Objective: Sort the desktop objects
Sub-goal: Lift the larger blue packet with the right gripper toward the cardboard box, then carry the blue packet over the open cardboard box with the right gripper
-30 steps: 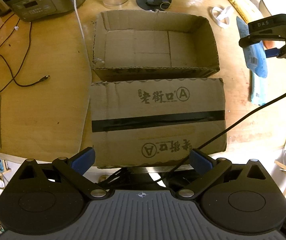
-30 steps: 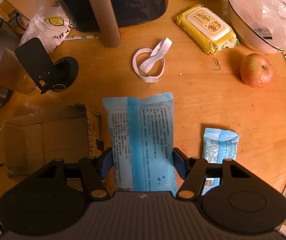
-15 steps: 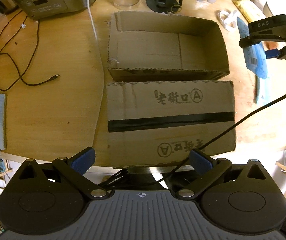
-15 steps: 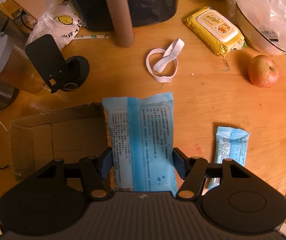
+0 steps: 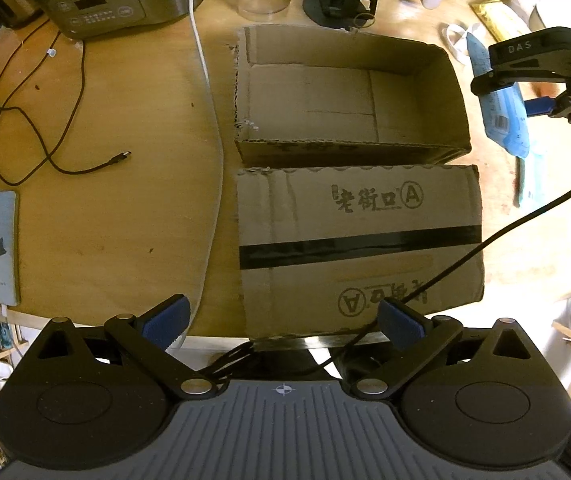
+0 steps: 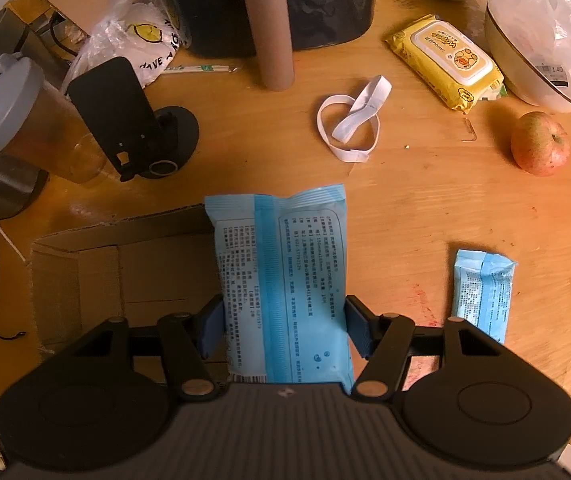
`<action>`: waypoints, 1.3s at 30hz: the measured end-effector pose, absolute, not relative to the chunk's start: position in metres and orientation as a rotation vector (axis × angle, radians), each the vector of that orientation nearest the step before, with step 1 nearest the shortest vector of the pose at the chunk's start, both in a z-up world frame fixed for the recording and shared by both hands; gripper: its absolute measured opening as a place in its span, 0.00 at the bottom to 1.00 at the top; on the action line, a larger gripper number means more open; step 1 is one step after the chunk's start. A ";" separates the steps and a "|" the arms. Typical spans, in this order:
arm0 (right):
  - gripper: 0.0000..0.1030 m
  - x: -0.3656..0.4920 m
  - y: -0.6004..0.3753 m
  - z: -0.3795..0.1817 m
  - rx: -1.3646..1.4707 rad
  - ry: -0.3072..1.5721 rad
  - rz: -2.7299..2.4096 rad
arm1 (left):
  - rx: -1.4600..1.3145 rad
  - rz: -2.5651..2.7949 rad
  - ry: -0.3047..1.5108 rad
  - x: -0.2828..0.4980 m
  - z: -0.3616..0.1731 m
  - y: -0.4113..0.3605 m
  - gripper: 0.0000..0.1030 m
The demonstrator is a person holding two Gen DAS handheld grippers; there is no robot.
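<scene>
While my right gripper (image 6: pixel 283 330) pinches the large blue packet (image 6: pixel 281 284), the open cardboard box (image 6: pixel 125 272) has slid nearer beneath; left gripper (image 5: pixel 283 320) spread, empty.

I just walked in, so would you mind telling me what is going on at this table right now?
A person is sorting things on a cluttered wooden table with a handheld gripper in each hand. The right gripper is shut on a large blue packet, held above the table at the right edge of an open cardboard box with nothing in it yet. The left gripper is open and empty, above the box's folded-down flap. A smaller blue packet, an apple and a yellow wipes pack lie on the table.
</scene>
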State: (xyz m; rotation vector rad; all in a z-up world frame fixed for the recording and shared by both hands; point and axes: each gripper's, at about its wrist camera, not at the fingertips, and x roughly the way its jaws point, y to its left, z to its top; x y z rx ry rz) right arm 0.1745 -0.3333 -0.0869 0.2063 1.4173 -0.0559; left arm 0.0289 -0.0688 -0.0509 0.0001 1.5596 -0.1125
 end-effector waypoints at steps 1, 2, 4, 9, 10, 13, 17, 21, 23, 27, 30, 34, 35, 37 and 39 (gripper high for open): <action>0.59 0.174 -0.332 -0.087 0.205 1.417 -0.056 | 0.000 -0.113 1.559 0.029 -0.051 -0.068 1.00; 0.59 0.174 -0.331 -0.087 0.204 1.417 -0.056 | -0.001 -0.113 1.559 0.029 -0.051 -0.066 1.00; 0.59 0.174 -0.328 -0.087 0.204 1.417 -0.054 | -0.002 -0.112 1.557 0.029 -0.051 -0.064 1.00; 0.59 0.175 -0.320 -0.085 0.201 1.415 -0.048 | -0.001 -0.114 1.558 0.029 -0.051 -0.060 1.00; 0.59 0.175 -0.318 -0.085 0.201 1.414 -0.046 | -0.001 -0.114 1.557 0.029 -0.051 -0.059 1.00; 0.59 0.175 -0.313 -0.085 0.197 1.413 -0.042 | -0.002 -0.113 1.555 0.028 -0.051 -0.056 1.00; 0.59 0.175 -0.308 -0.084 0.194 1.411 -0.038 | -0.005 -0.113 1.553 0.028 -0.050 -0.052 1.00; 0.59 0.175 -0.303 -0.083 0.191 1.408 -0.037 | -0.007 -0.113 1.552 0.027 -0.050 -0.050 1.00; 0.59 0.175 -0.301 -0.083 0.190 1.407 -0.036 | -0.007 -0.114 1.550 0.027 -0.050 -0.048 1.00; 0.59 0.175 -0.297 -0.083 0.190 1.406 -0.035 | -0.008 -0.114 1.550 0.026 -0.049 -0.046 1.00; 0.59 0.175 -0.293 -0.084 0.191 1.406 -0.033 | -0.008 -0.114 1.549 0.026 -0.049 -0.044 1.00; 0.59 0.176 -0.288 -0.085 0.187 1.406 -0.029 | -0.008 -0.114 1.549 0.025 -0.049 -0.042 1.00; 0.59 0.176 -0.287 -0.085 0.188 1.407 -0.029 | -0.008 -0.114 1.549 0.025 -0.049 -0.041 1.00; 0.59 0.177 -0.284 -0.086 0.184 1.408 -0.028 | -0.008 -0.113 1.549 0.025 -0.049 -0.040 1.00; 0.59 0.178 -0.281 -0.086 0.182 1.409 -0.028 | -0.010 -0.111 1.550 0.025 -0.049 -0.038 1.00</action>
